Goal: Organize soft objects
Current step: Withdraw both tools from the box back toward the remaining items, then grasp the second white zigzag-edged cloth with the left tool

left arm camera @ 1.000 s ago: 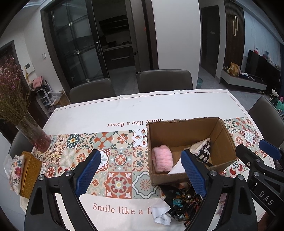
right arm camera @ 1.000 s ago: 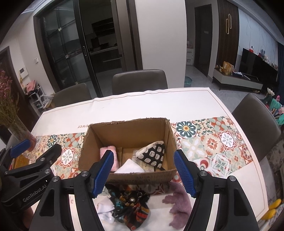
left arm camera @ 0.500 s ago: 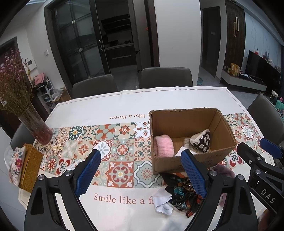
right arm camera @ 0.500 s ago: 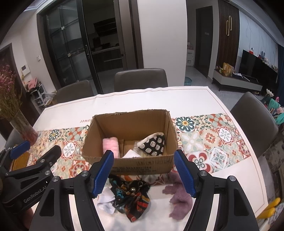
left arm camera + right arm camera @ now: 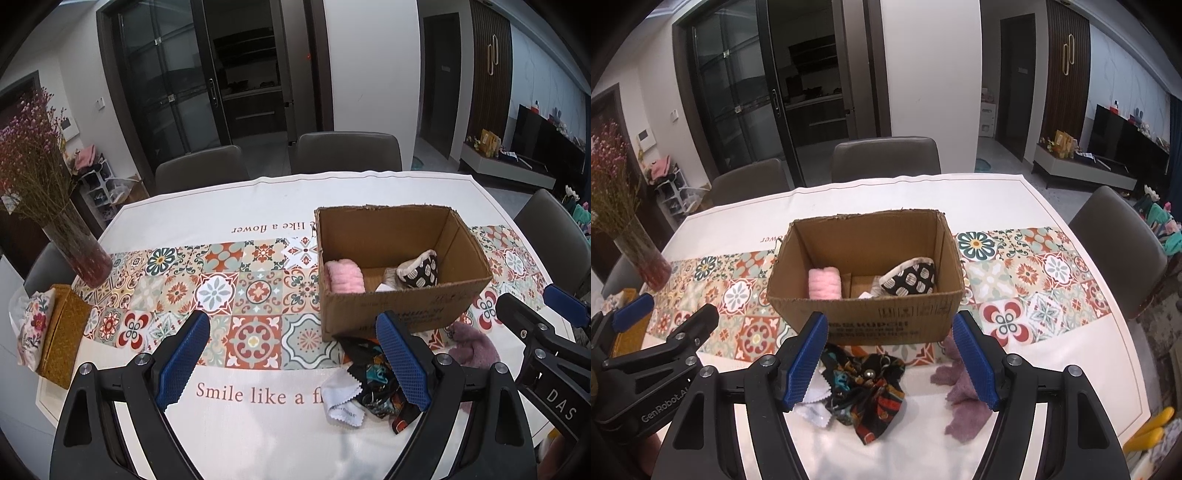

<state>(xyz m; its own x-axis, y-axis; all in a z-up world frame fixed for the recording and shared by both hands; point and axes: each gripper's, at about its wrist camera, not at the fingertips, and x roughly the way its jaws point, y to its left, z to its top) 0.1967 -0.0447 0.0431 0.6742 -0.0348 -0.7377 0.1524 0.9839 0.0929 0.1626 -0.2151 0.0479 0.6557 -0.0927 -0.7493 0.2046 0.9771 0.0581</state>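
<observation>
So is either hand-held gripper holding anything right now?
No. The left hand-held gripper and right hand-held gripper are both open and empty, above the loose cloths in front of the box.

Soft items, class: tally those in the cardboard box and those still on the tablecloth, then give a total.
In the cardboard box: 3 (pink roll, spotted black pouch, white cloth)
On the tablecloth: 3 (patterned dark cloth, white wipe, purple fuzzy cloth)
Total: 6
</observation>
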